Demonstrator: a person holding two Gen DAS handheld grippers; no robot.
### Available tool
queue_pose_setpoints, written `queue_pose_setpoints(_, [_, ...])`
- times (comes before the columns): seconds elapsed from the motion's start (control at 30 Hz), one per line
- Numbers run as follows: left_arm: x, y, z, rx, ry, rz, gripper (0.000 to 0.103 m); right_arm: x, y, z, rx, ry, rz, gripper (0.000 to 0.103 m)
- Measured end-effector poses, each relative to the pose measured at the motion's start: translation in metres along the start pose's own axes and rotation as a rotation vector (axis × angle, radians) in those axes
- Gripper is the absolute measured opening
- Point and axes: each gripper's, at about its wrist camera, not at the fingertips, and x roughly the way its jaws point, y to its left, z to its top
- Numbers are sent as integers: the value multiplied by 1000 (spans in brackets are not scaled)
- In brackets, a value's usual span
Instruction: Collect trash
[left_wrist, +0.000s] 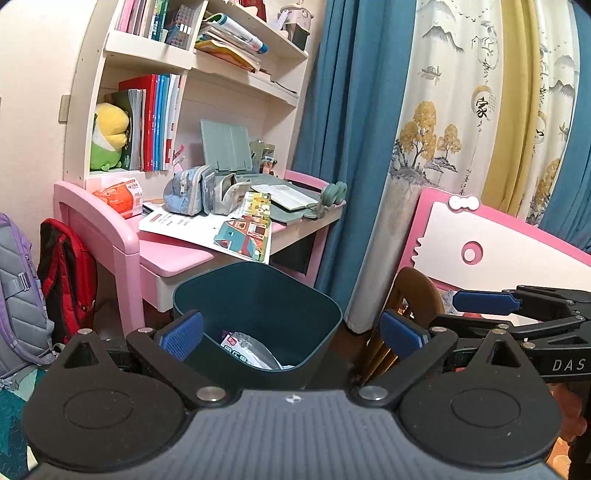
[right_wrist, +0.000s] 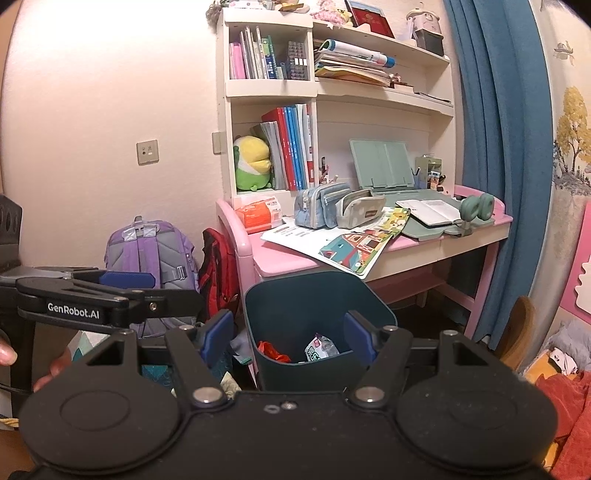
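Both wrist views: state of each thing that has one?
Left claw: open, empty.
Right claw: open, empty.
Bin: upright, no lid, wrappers inside.
Book: lying open on desk.
Grey pencil case: unzipped.
Blue pencil case: zipped.

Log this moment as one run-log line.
left gripper: open, empty | right gripper: open, empty | bin: red wrapper and silver packet inside | both grippers above bin

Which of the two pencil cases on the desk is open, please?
The beige case, right of the blue case: its top gapes, while the blue one is zipped shut.
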Motion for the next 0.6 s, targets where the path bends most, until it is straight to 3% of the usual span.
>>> queue_pose_setpoints(0.6, [-13,-19,4,43,17,-27,103,-21,-3,-1,11,-13,-26,66])
